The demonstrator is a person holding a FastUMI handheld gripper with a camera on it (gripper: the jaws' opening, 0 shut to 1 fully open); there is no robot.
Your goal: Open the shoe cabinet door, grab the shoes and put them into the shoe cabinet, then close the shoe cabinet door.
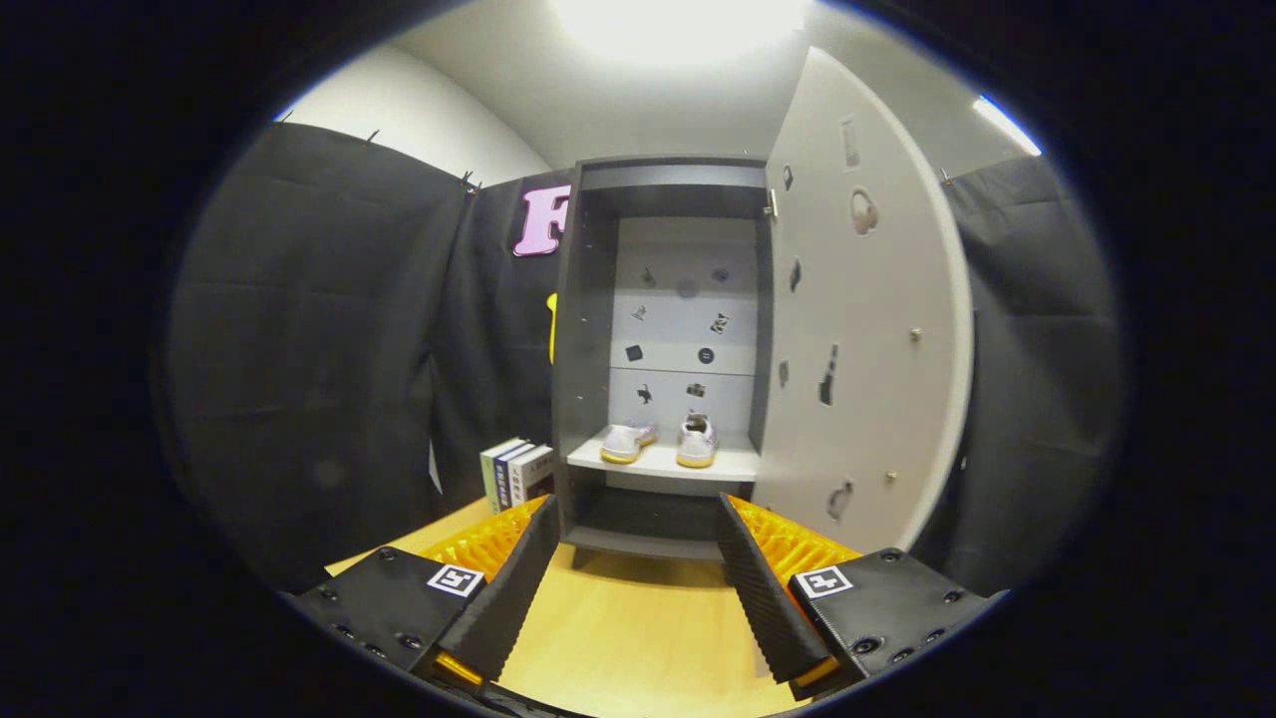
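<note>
The gripper is spread wide and holds nothing. Straight ahead stands the shoe cabinet, its door swung open. Two shoes sit side by side on its shelf. Books stand beside the cabinet.

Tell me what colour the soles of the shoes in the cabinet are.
Yellow soles under pale uppers on the shoes, best seen in the gripper view.

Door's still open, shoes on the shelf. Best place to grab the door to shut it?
Take the door by its free edge on the right, one finger on each face: it stands swung wide, hinged at the cabinet. The open gripper holds nothing.
</note>
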